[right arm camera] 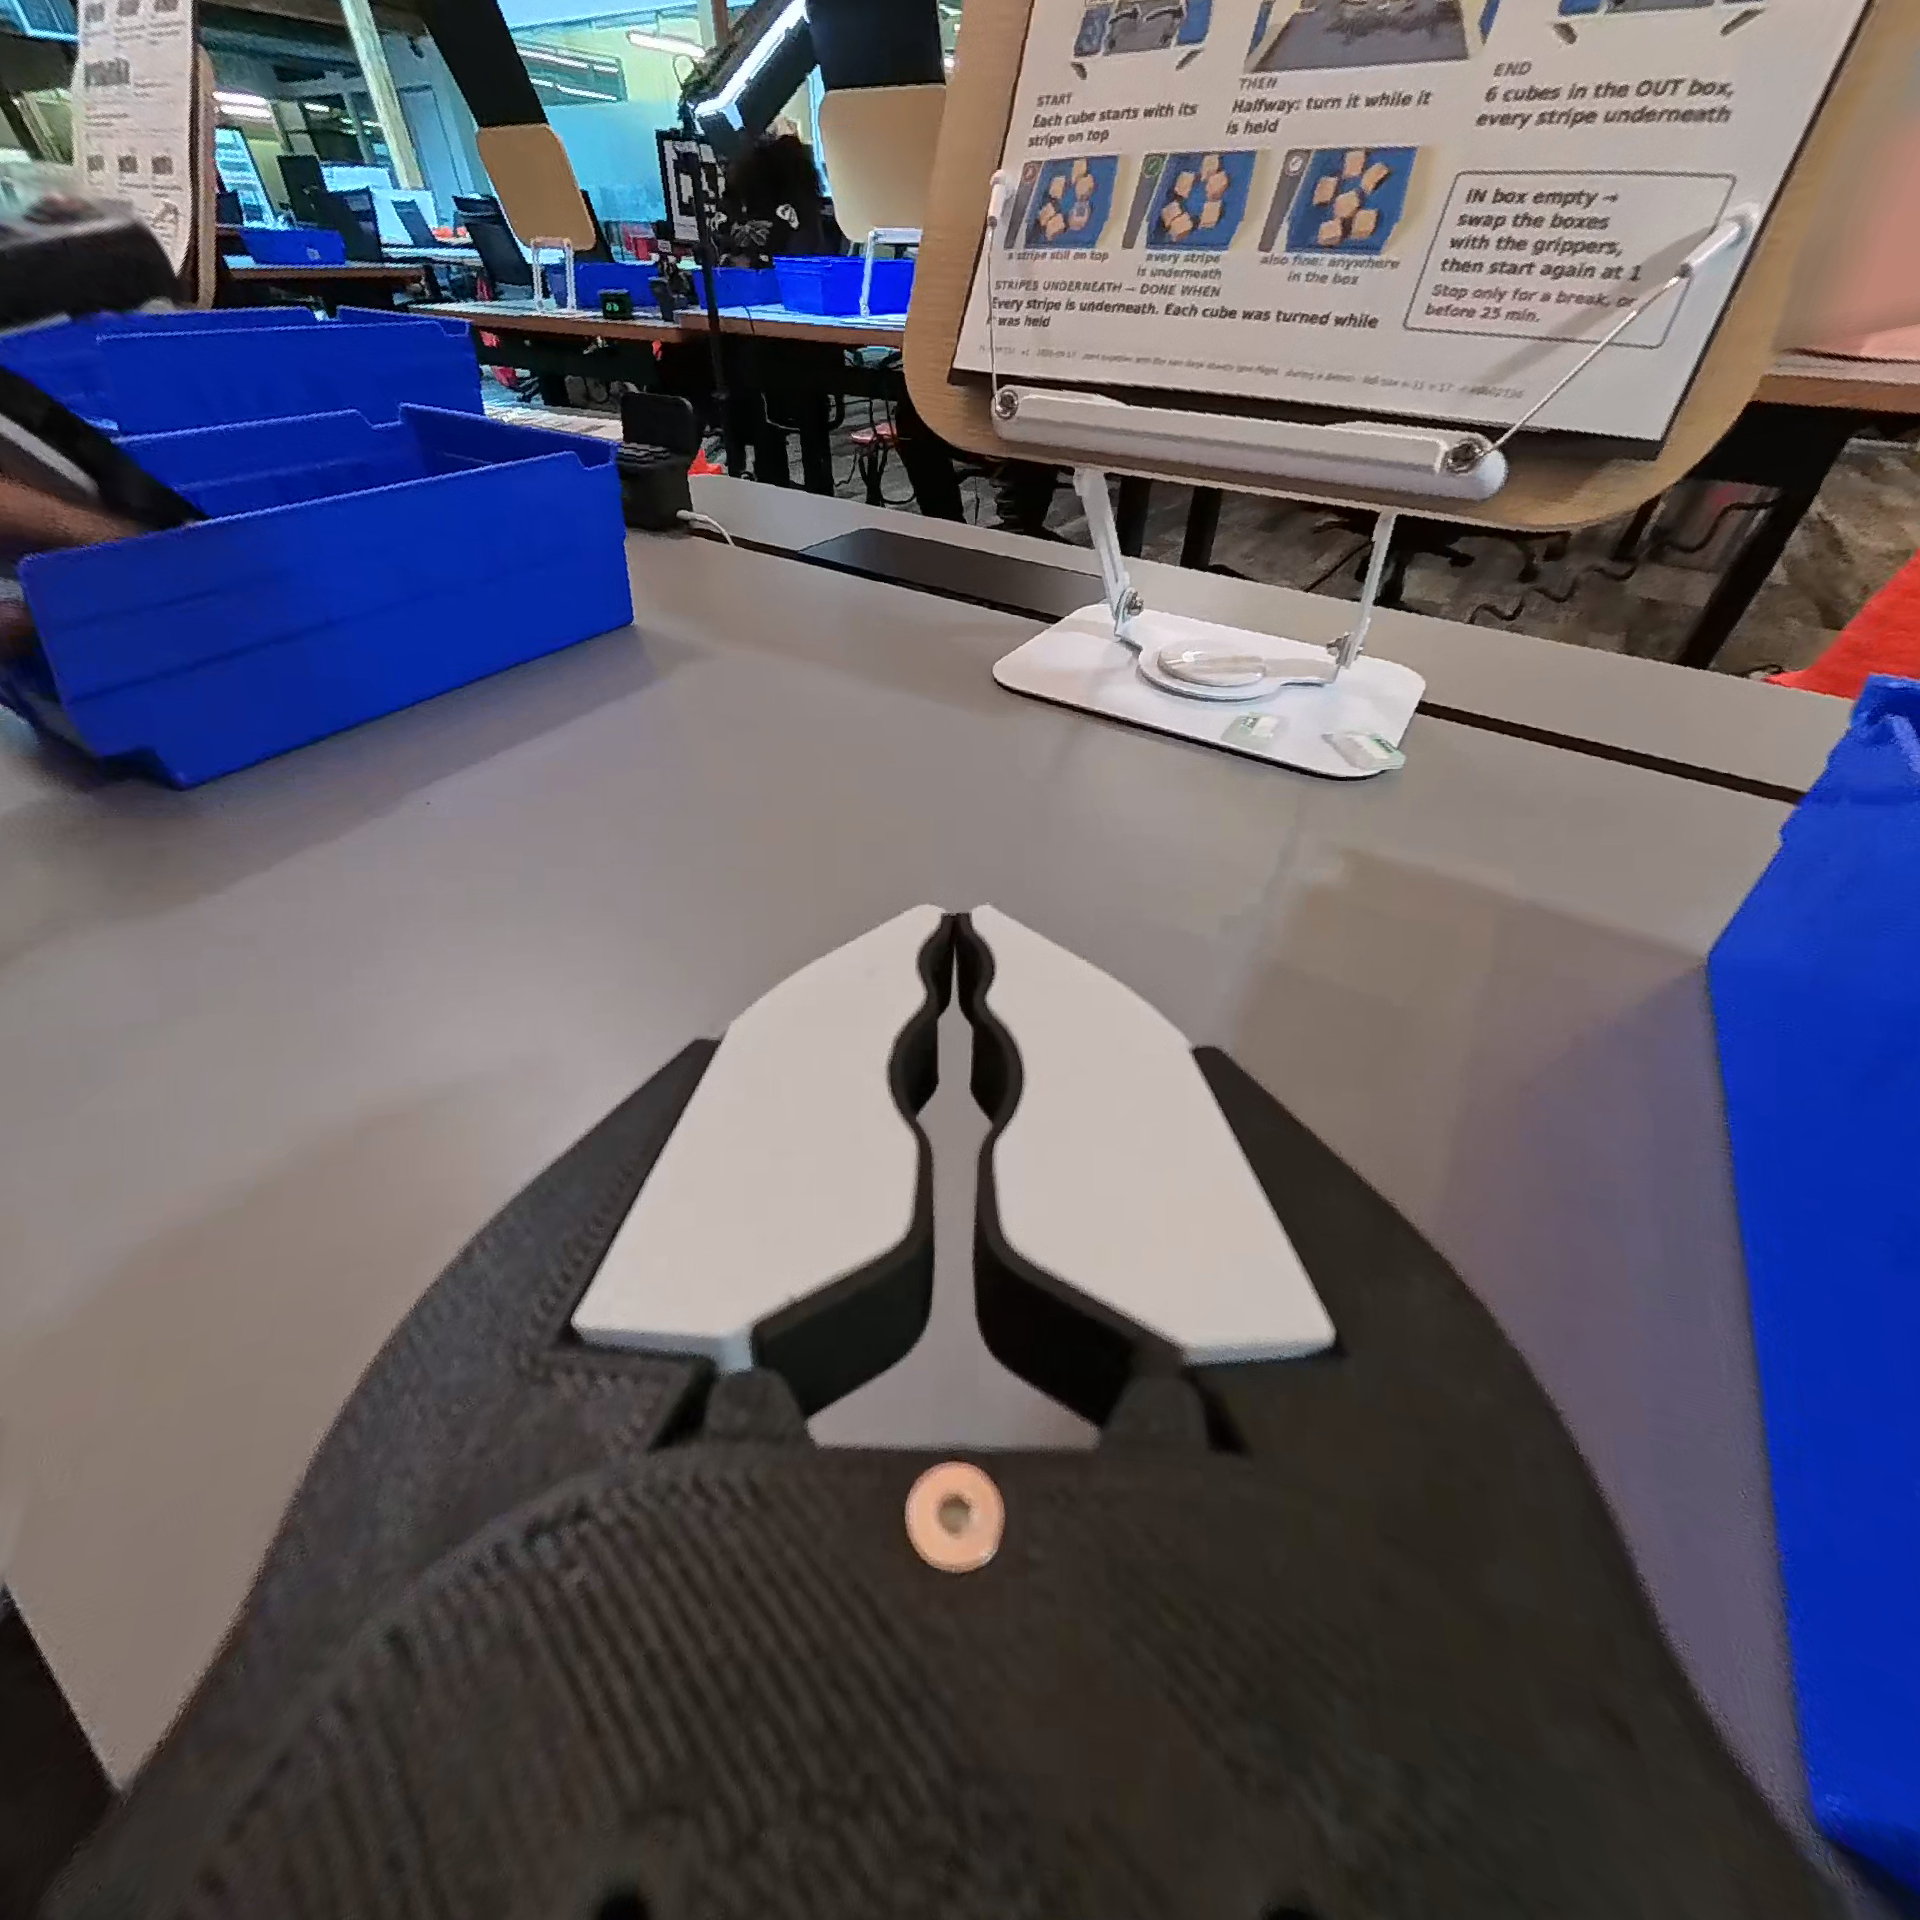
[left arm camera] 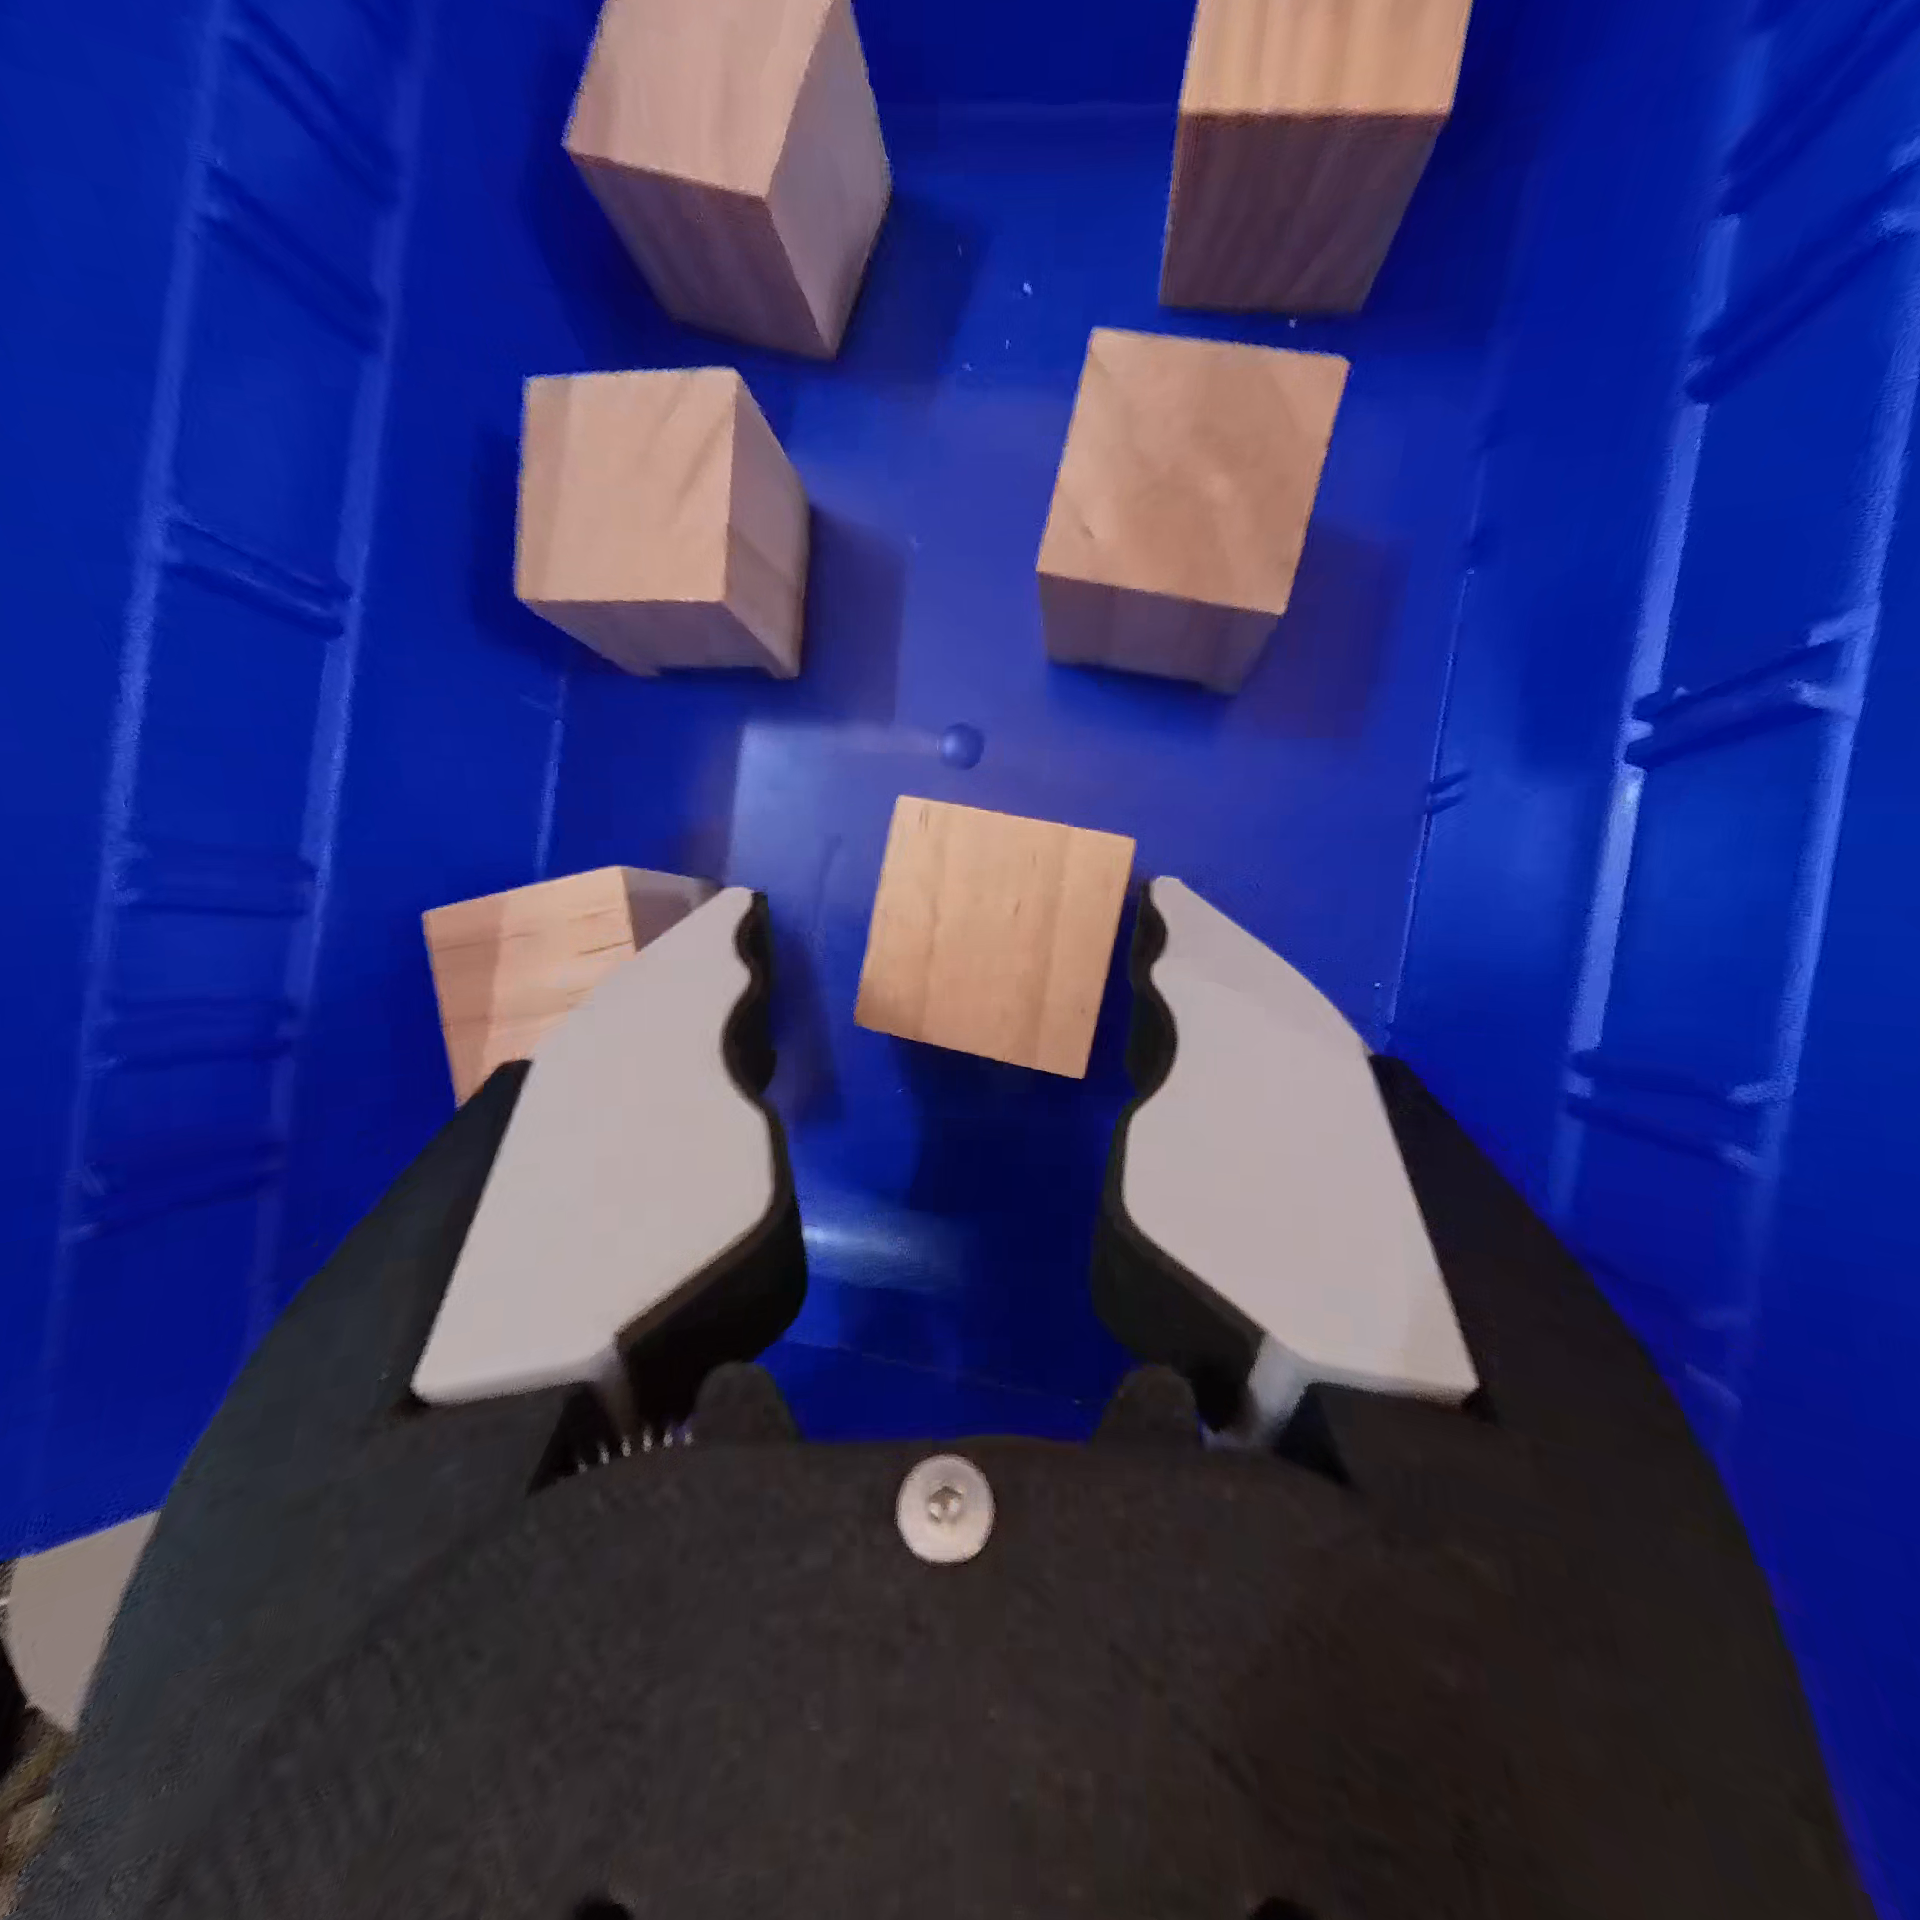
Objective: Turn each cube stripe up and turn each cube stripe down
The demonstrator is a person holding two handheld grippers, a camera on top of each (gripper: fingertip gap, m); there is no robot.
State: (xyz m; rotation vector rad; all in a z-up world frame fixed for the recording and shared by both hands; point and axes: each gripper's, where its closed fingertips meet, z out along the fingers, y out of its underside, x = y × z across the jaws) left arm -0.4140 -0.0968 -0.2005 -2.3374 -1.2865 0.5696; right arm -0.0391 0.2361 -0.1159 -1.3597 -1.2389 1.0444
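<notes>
Fingers [left arm camera: 665, 1091] spread above six cubes [left arm camera: 994, 935].

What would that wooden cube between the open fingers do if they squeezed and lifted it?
The cube looks like solid wood, so probably stiff and unlikely to crush. Its flat faces suggest it would sit still, not roll, on the blue bin floor. The left gripper has wavy dark pads, likely helping on the smooth wood.

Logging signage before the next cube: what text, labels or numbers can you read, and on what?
Left wrist view: no writing on the cubes or blue bin.
White instruction sheet on its stand: printed text, which I don't quote.
Hanging paper strip, far left: too blurred.
</notes>
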